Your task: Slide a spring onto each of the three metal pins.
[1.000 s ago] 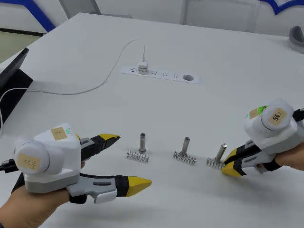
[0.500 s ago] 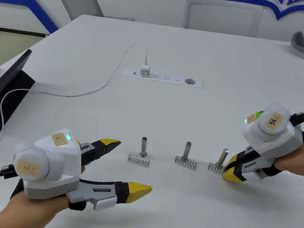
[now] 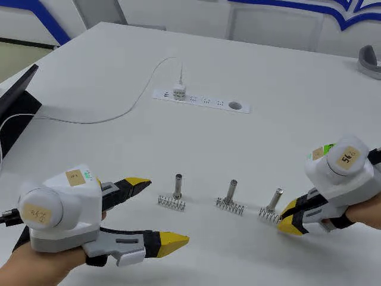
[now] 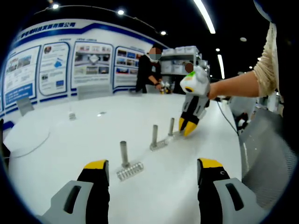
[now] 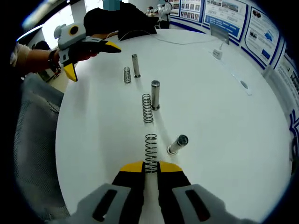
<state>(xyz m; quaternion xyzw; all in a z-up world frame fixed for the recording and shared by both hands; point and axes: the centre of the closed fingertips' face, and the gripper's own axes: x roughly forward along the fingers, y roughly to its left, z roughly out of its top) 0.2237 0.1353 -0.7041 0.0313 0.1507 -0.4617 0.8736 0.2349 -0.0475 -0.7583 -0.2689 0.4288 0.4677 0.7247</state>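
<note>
Three metal pins stand upright in a row on the white table: left pin (image 3: 178,185), middle pin (image 3: 231,190), right pin (image 3: 275,198). A spring lies flat in front of each: left spring (image 3: 171,203), middle spring (image 3: 230,206), right spring (image 3: 269,215). My right gripper (image 3: 286,217) sits at the right spring's outer end. In the right gripper view its yellow tips (image 5: 150,167) are pinched on the near end of that spring (image 5: 150,149), beside the right pin (image 5: 177,143). My left gripper (image 3: 161,210) is wide open left of the left spring (image 4: 130,170), holding nothing.
A white power strip (image 3: 201,100) with a plug and a cable (image 3: 119,113) lies farther back on the table. A dark monitor (image 3: 15,101) sits at the left edge. A grey object (image 3: 369,59) rests at the far right. People stand in the background (image 4: 149,70).
The head camera has shifted a little. The right gripper stays at the right spring's end and the left gripper stays open; pins and springs have not visibly moved.
</note>
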